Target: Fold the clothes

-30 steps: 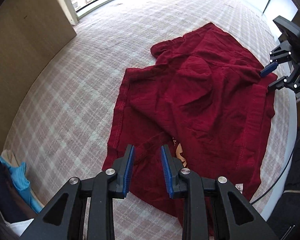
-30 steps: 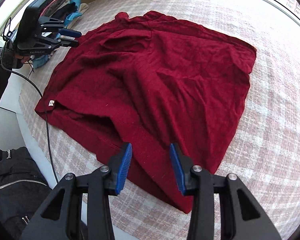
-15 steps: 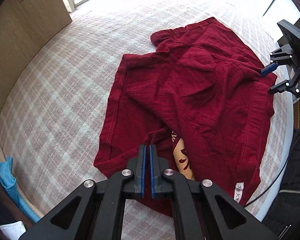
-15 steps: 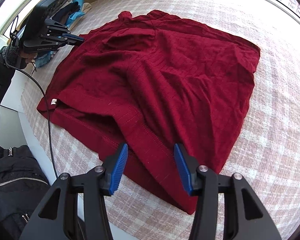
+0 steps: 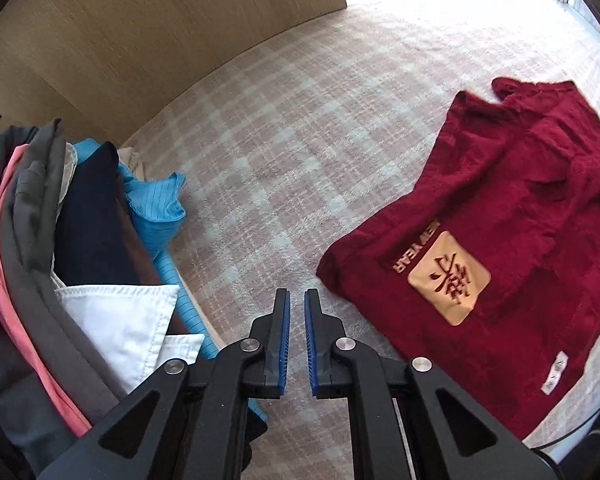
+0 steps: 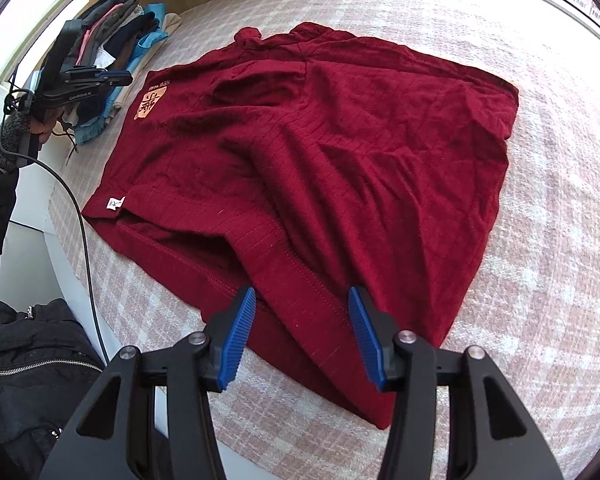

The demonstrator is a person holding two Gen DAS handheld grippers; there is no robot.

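A dark red shirt (image 6: 340,152) lies spread on the checked bed cover, its left part turned over so a tan patch with "NEW YEAR" (image 5: 448,276) shows. My right gripper (image 6: 302,332) is open, its blue pads straddling the shirt's near hem. My left gripper (image 5: 297,340) is nearly closed with a narrow gap and holds nothing; it hovers over bare cover left of the shirt. It also shows in the right wrist view (image 6: 116,76), raised at the shirt's left side.
A pile of folded clothes (image 5: 80,248), grey, pink, navy, blue and white, lies at the left by a wooden panel (image 5: 140,32). The bed edge (image 6: 80,280), a black cable (image 6: 88,260) and a black jacket (image 6: 28,360) are at the near left. Windows run along the far side.
My left gripper let go of the red shirt's left part, now flipped with the patch up, and swung left toward the clothes pile. The right gripper stayed open at the hem.
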